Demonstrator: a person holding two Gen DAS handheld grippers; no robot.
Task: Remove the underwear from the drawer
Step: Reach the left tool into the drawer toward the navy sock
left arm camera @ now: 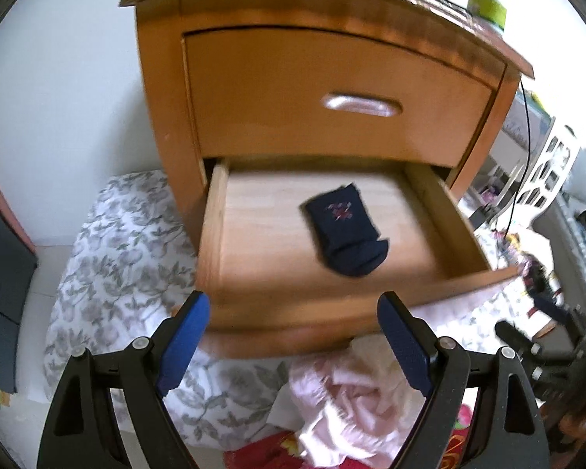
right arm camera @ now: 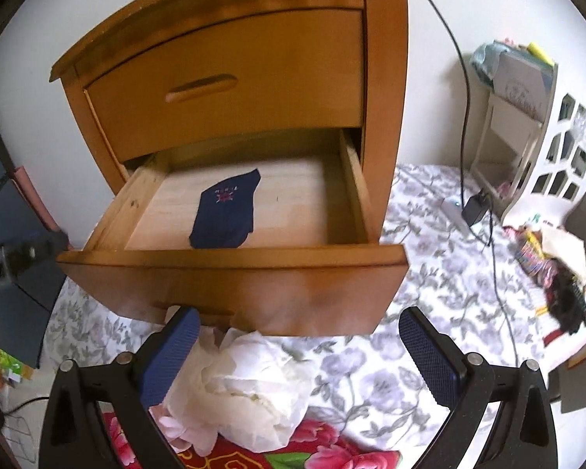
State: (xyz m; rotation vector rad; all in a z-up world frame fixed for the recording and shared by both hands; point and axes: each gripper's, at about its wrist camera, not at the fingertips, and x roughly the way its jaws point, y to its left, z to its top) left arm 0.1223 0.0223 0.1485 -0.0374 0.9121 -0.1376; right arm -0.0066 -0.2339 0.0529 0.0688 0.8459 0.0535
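Navy cloth is being shown in the left wrist view, lying folded on the bare wooden floor of the open lower drawer, roughly midway between its side walls and touching neither. It is judged to be light, soft and limp, with nothing fragile or slippery about it; a pinch across the rolled near end, where the layers are bunched thickest, is being favoured so that the whole piece is lifted together instead of unfolding. The left gripper is being held spread wide and empty, hovering before the drawer front, above pale pink cloth lying on a flowered sheet. A bottle on the cabinet top is being caught only here. In the right wrist view the same navy cloth is being seen flatter and more squarely, with a small red emblem near its far edge, and the deep inside of the drawer is being revealed as otherwise bare. The right gripper is likewise being held spread and empty, over white crumpled cloth. A cable, a plug and a white rack are being shown clearly only here.
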